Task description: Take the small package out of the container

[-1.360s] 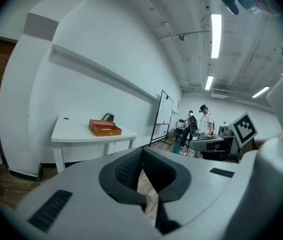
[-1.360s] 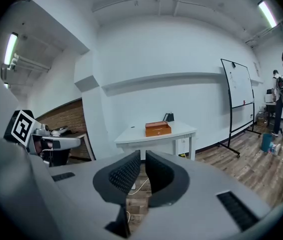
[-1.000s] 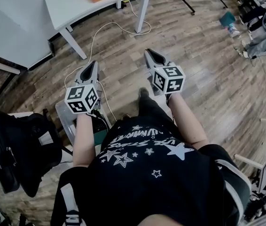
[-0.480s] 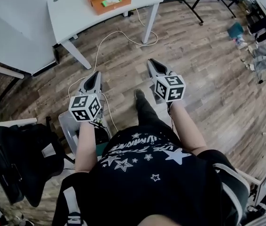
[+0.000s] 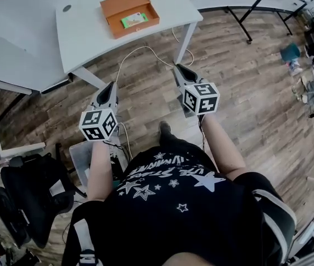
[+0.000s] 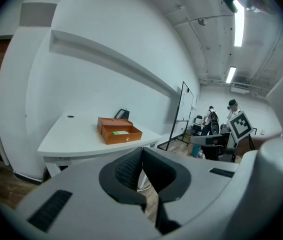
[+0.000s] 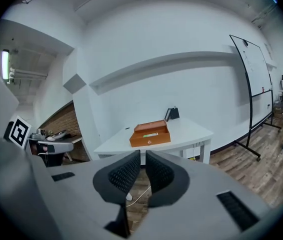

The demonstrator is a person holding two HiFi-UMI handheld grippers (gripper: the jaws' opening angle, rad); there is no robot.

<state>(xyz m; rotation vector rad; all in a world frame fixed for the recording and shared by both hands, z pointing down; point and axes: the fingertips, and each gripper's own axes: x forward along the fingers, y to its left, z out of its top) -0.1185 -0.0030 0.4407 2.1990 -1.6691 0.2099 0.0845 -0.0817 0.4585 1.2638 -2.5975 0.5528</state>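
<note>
Closer now to the white surface (image 5: 85, 32), the left gripper (image 5: 112, 84) and right gripper (image 5: 177, 67) keep their jaws closed on nothing. Well ahead of both, the green package (image 5: 134, 20), its print unreadable, lies inside the orange container (image 5: 125, 3).

A brown wood-plank floor (image 5: 246, 93) is running across the room. A white desk (image 5: 85, 32) with a curved front is standing on white legs against a white wall (image 7: 181, 29), where a long ledge (image 6: 111, 59) is jutting out above it. A whiteboard on a black stand (image 7: 254, 69) is standing off to one side. Tube lights (image 6: 239, 21) are glowing on the ceiling. A stretch of brick wall (image 7: 61, 120) is showing beyond the corner, and a black office chair (image 5: 29, 193) is sitting at the head view's lower left.
</note>
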